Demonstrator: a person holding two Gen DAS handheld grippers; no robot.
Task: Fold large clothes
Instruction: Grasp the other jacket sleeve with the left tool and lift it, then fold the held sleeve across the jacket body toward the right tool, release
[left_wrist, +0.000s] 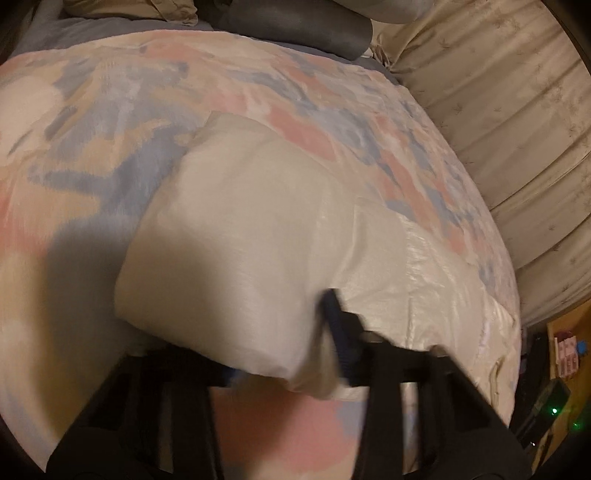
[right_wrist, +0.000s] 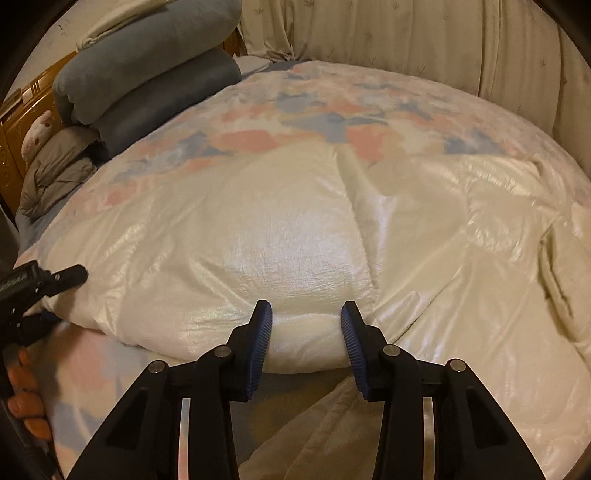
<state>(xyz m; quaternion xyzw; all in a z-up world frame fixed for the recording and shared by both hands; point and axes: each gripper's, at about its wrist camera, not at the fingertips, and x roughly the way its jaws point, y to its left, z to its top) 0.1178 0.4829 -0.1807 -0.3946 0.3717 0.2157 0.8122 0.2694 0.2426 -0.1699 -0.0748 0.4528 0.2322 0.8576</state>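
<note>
With the glossy cream padded quilt half folded on the bed, left claw and right claw each pinch its folded edge; more folds remain.

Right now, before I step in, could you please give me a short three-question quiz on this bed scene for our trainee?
1. What lies between the pads of the right claw?
2. True or false: the cream quilt lies on a bare wooden floor.
3. The patterned cover under the quilt shows patches of: A green and black, B pink and blue, C red and yellow.
Key: 1 the folded edge of the cream quilt; 2 false, it lies on the patterned cover; 3 B.
</note>
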